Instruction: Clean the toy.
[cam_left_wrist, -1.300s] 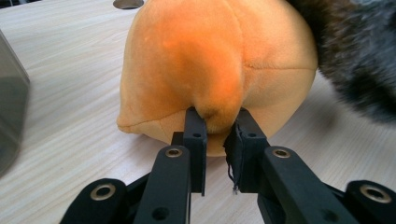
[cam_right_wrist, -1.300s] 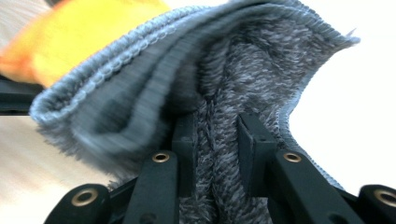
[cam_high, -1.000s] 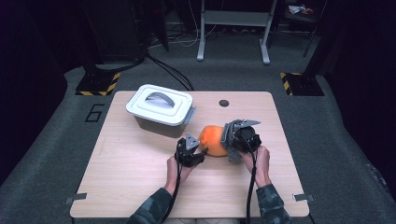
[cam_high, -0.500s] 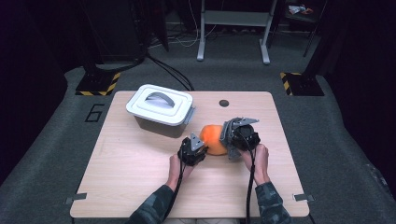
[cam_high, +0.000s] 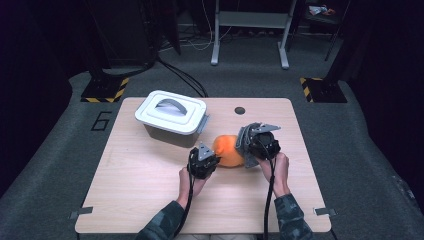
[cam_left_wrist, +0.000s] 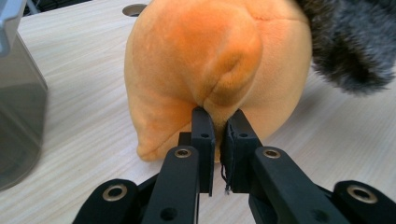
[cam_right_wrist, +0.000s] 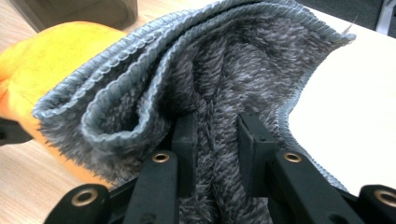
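On the pale wooden table (cam_high: 130, 200), a grey plastic box with a white lid (cam_high: 172, 116) stands at the left and is not touched. Just right of it, the left gripper (cam_left_wrist: 218, 122) has just been closing its jaws, which now pinch a small fold of the round orange plush toy (cam_left_wrist: 201, 60). So both ends are gripped: the right gripper (cam_right_wrist: 218, 122) holds the fluffy grey cloth (cam_right_wrist: 219, 60) between narrow jaws, against the toy's right side. Probably the wiping or wrapping can begin now.

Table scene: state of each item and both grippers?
Orange plush toy: lying on the table, pinched at a fold.
Grey cloth: bunched, against the toy.
Lidded box: closed, handle flat.
Left gripper: just closed on the toy.
Right gripper: clamped on the cloth.
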